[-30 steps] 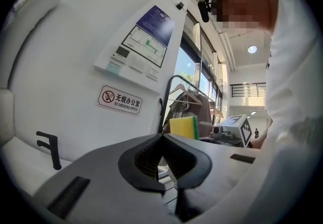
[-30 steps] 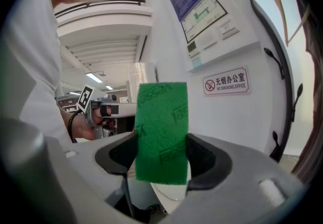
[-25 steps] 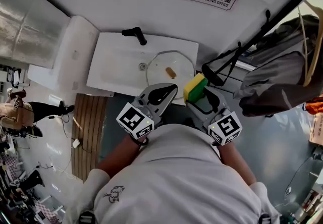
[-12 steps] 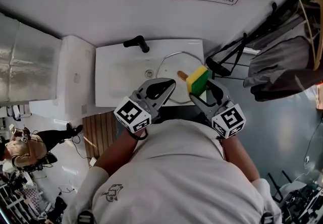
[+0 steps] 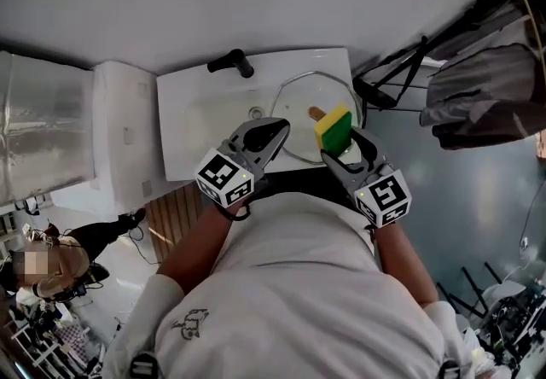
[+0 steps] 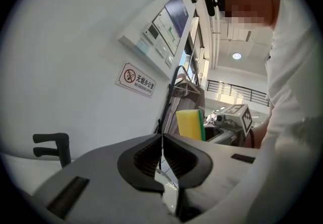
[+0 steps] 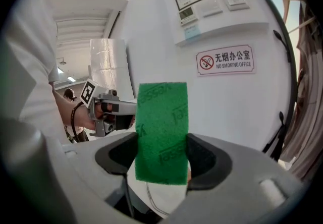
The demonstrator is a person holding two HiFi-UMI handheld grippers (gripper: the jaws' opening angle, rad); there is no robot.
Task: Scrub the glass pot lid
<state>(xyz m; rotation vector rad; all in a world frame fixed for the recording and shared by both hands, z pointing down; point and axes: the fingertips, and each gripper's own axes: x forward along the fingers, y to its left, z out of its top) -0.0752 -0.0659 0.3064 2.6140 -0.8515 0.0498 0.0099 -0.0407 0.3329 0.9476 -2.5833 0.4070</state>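
The lid (image 5: 299, 108) lies in the sink (image 5: 196, 121), at its 3 o'clock side. The right claw (image 5: 345, 147) grips a sponge (image 5: 332, 127), stood on end, over the lid's 6 o'clock edge. The left claw (image 5: 280, 128) is pinched together with nothing in it, at the lid's 8 o'clock. It may be touching the rim.

Glass pot lid (image 5: 297, 123) flat in sink (image 5: 192, 117)

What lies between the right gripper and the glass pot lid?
The yellow-green sponge, clamped in the jaws of the right gripper, stands over the glass pot lid; the head view shows this. Contact cannot be told.
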